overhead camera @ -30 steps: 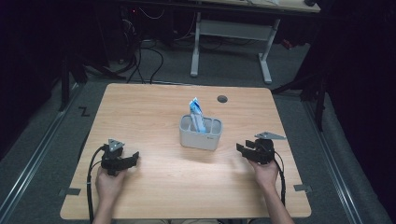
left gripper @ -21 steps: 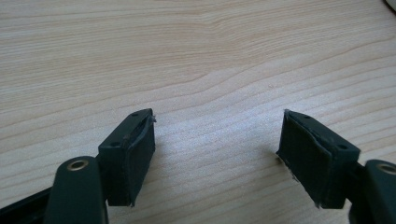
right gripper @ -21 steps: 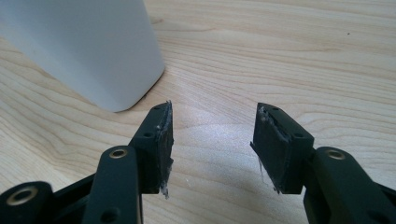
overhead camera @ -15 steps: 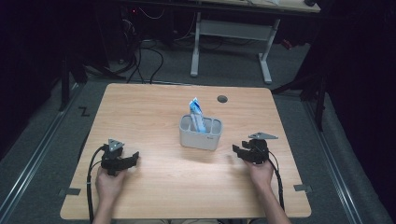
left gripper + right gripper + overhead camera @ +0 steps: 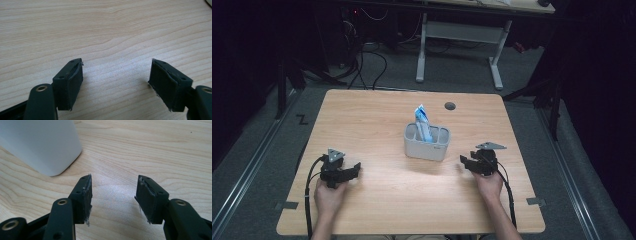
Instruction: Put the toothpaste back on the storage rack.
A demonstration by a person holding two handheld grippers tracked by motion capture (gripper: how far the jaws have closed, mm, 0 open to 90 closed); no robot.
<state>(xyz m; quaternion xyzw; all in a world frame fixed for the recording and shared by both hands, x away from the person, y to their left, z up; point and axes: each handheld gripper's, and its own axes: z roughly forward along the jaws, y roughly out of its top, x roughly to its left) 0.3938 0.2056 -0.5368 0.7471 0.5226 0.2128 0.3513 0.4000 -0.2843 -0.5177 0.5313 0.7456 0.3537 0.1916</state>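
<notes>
From the high view, the wooden table (image 5: pixel 377 125) carries a grey holder (image 5: pixel 427 142) near its centre, with a blue-and-white packet (image 5: pixel 423 121) standing upright in one of its compartments. Left gripper (image 5: pixel 353 171) rests on the table near the front-left, well apart from the holder, jaws pointing right toward the middle. Right gripper (image 5: pixel 463 162) sits at the front-right, near the holder's right side but not touching it, jaws pointing left. A hand grips each tool from the table's near edge; a cable trails from each. A dark round grommet (image 5: pixel 450 106) lies behind the holder.

Left gripper view: left gripper (image 5: pixel 116 75) has its 2 jaws spread wide, nothing between them, bare wood grain below.

Right gripper view: right gripper (image 5: pixel 113 192) is released, its 2 jaws apart and holding nothing. The holder (image 5: pixel 40 145) shows as a pale rounded wall at upper left, just ahead of the left-hand jaw, a gap between them.
</notes>
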